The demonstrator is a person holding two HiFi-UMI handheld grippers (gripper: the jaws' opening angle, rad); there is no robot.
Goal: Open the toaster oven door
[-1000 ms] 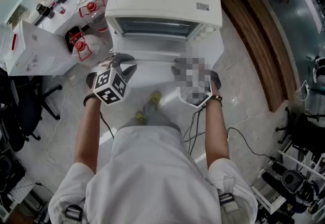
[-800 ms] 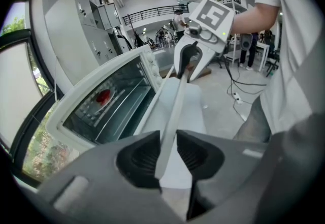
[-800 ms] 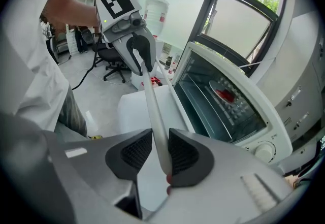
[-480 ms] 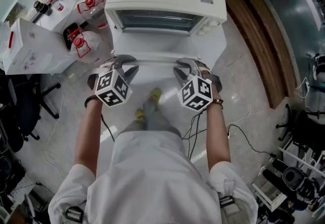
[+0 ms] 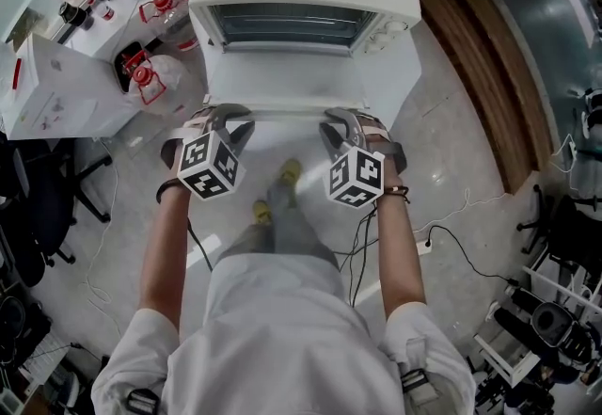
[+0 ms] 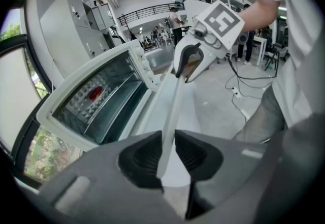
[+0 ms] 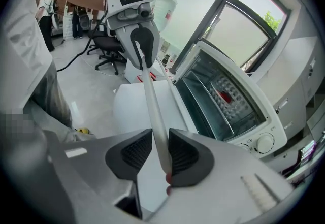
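Toaster oven door point(image 5: 303, 82) open, long axis left-right

Pale glossy floor point(image 5: 451, 178) with a wooden strip point(image 5: 480, 74) right, black chair point(image 5: 42, 206) left

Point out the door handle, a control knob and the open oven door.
door handle point(image 6: 171, 111), left gripper view, middle of the white bar.
control knob point(image 7: 264, 142), right gripper view, its round face.
oven door point(image 5: 310, 84), head view, bare inner panel.
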